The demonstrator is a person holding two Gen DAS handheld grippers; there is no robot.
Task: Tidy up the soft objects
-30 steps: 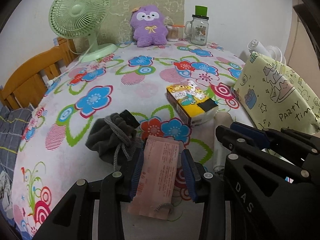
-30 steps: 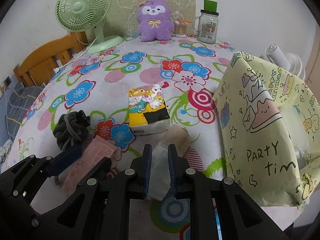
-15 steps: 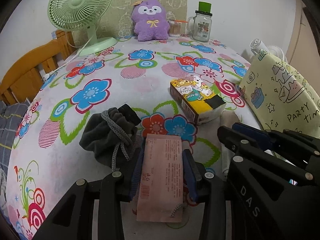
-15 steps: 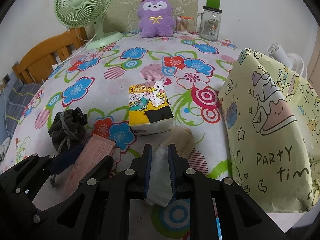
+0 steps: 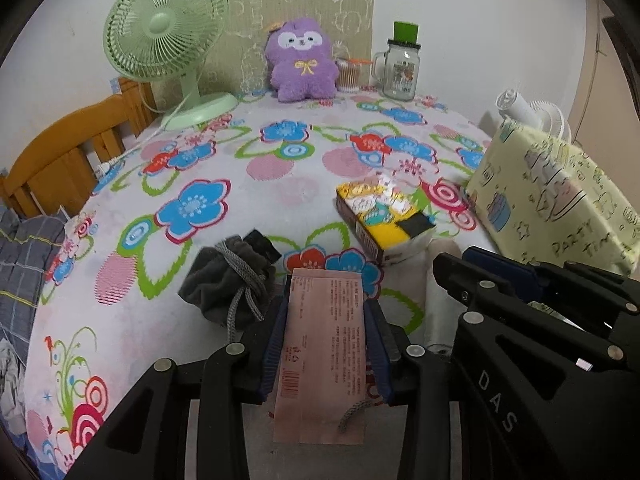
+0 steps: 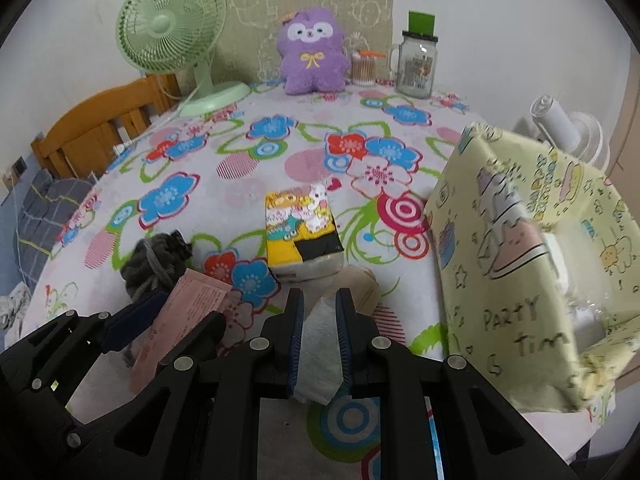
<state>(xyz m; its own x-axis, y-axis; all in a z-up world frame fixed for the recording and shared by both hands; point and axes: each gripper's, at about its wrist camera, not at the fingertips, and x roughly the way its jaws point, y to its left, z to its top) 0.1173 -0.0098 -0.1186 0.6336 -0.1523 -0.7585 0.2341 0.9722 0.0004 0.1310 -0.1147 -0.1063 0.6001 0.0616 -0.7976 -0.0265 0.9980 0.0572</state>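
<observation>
Floral tablecloth (image 5: 280, 184) holds a tissue pack (image 6: 302, 232) and grey pouch (image 5: 232, 280) unsorted, while the left gripper (image 5: 326, 344) pinches a pink packet (image 5: 322, 352) and the right gripper (image 6: 319, 340) a white tissue (image 6: 319, 354).

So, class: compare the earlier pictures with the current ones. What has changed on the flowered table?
Nothing was taken or released. The left claw stays shut on the flat pink printed packet, the right claw on the white crumpled tissue pack. The grey drawstring pouch and yellow cartoon tissue box stay put.
</observation>
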